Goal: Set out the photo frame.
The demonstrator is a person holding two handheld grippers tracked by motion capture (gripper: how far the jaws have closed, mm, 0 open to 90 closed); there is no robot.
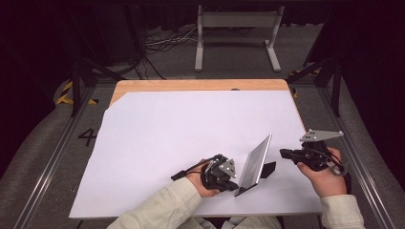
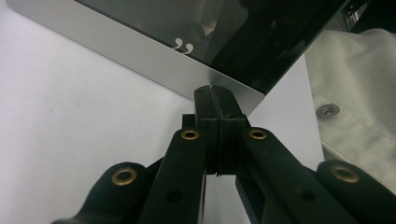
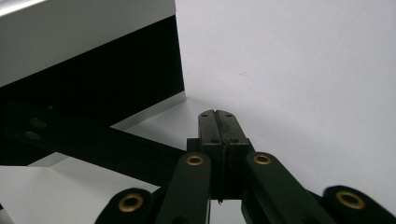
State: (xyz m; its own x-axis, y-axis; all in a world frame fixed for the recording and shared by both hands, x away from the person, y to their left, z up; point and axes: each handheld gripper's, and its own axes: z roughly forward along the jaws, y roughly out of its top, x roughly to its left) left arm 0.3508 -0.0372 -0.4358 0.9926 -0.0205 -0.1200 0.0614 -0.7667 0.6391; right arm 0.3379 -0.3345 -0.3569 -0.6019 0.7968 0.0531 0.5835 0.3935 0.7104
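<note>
With both tools pressed together, my left tool touches the propped silver-framed glass picture frame; repositioning it remains, I judge.

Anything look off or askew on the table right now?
Nothing damaged or spilled. The silver picture frame stands tilted back on its black prop, angled across the white sheet. The sheet's far-left corner is cut off, baring the wooden table.
</note>
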